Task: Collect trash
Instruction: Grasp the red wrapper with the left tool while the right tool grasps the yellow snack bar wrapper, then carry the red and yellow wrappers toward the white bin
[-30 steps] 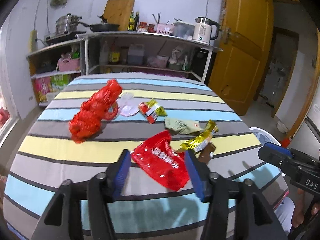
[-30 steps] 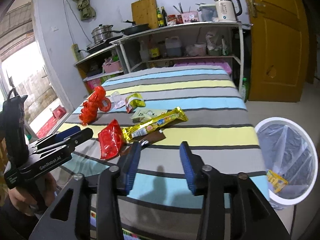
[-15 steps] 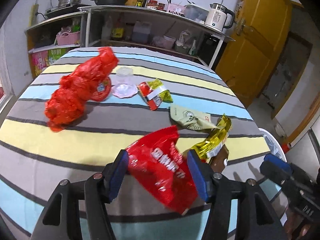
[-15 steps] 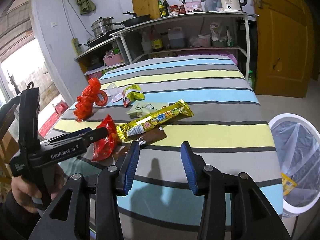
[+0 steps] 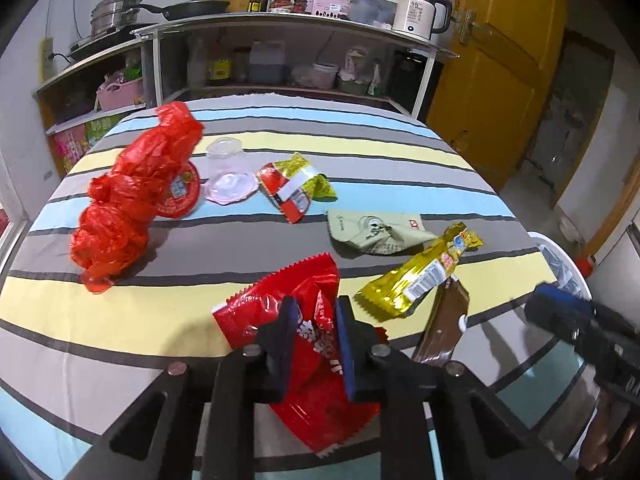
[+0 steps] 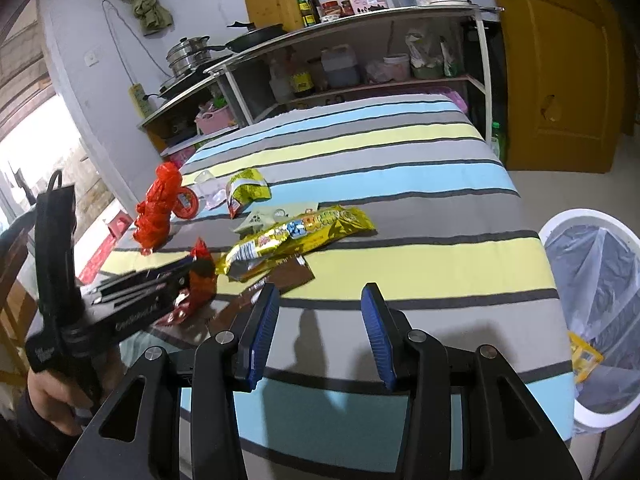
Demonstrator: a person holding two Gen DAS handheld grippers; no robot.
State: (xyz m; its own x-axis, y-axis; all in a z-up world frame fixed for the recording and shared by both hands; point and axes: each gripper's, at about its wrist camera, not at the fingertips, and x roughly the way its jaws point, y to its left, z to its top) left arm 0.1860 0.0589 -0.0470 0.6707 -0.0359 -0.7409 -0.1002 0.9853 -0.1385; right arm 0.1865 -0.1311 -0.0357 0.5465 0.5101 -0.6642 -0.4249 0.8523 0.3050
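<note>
My left gripper is shut on a red snack wrapper near the table's front edge; it also shows in the right wrist view. A yellow wrapper, a brown wrapper, a grey-green packet, a red-and-yellow packet, a clear plastic cup and a red plastic bag lie on the striped table. My right gripper is open and empty above the table's near right part. A white bin with a clear liner stands right of the table.
A red round lid lies against the red bag. Metal shelves with pots, bottles and a kettle stand behind the table. A yellow door is at the back right. A yellow wrapper lies in the bin.
My left gripper has moved forward and down and closed on the red snack wrapper. The right gripper has stayed open, shifting slightly.
</note>
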